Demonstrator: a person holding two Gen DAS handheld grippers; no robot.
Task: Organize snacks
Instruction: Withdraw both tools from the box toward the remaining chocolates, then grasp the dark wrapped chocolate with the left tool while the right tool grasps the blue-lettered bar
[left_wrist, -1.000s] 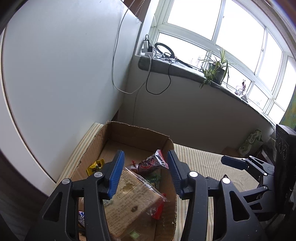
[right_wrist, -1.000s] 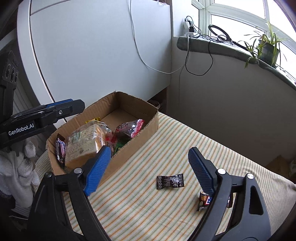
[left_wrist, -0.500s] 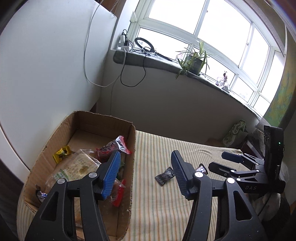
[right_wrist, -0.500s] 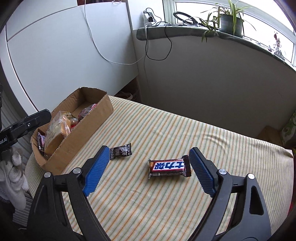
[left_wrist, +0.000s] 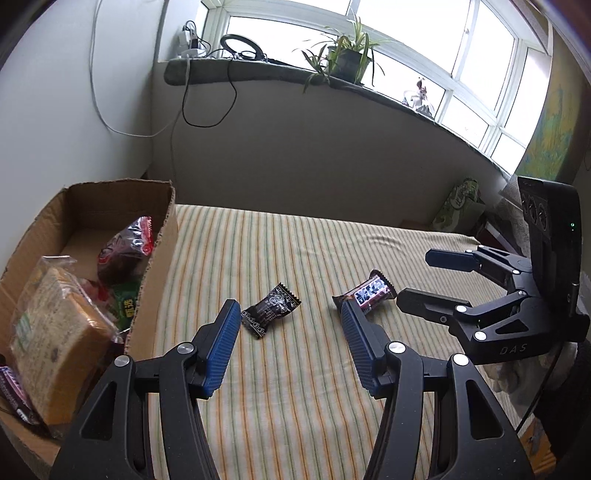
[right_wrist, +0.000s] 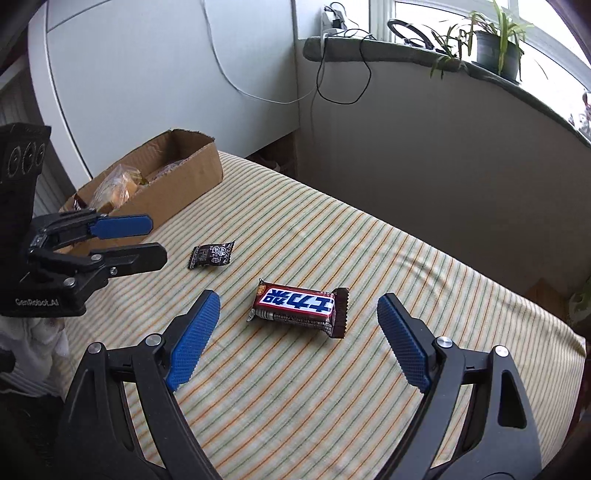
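Two snacks lie loose on a striped cloth (right_wrist: 369, 369) covering the desk; the rest are already gathered in a cardboard box (left_wrist: 155, 280) at the left edge. The box holds a bagged bread loaf (left_wrist: 51, 332), a red-trimmed packet (left_wrist: 125, 247), a green packet (left_wrist: 127, 302) and a dark bar (left_wrist: 14, 395) at its near end. Its open top and low wall let items be dropped in from above, which suits it as the collecting place.

The right hand-held gripper (right_wrist: 299, 328) hangs low over the cloth with its jaws wide apart and nothing between the pads. The chocolate bar (right_wrist: 299, 306) lies flat just ahead of the fingertips and roughly centred in the gap, its long side across the jaws' line of closing. That placement suggests the bar is the next pick; the jaws appear wide enough for its length, though a grip across the shorter width would likely be steadier.

The left hand-held gripper (left_wrist: 288, 317) is likewise spread and empty. The small black candy (left_wrist: 271, 310) rests flat on the cloth just beyond its left finger (left_wrist: 221, 347), nearer the box than the bar is, and well apart from the bar. From the right wrist view the left tool sits between the box and the candy, so it probably takes the candy.

Both wrappers are thin and crinkly; a pinch at the sealed end could slip.
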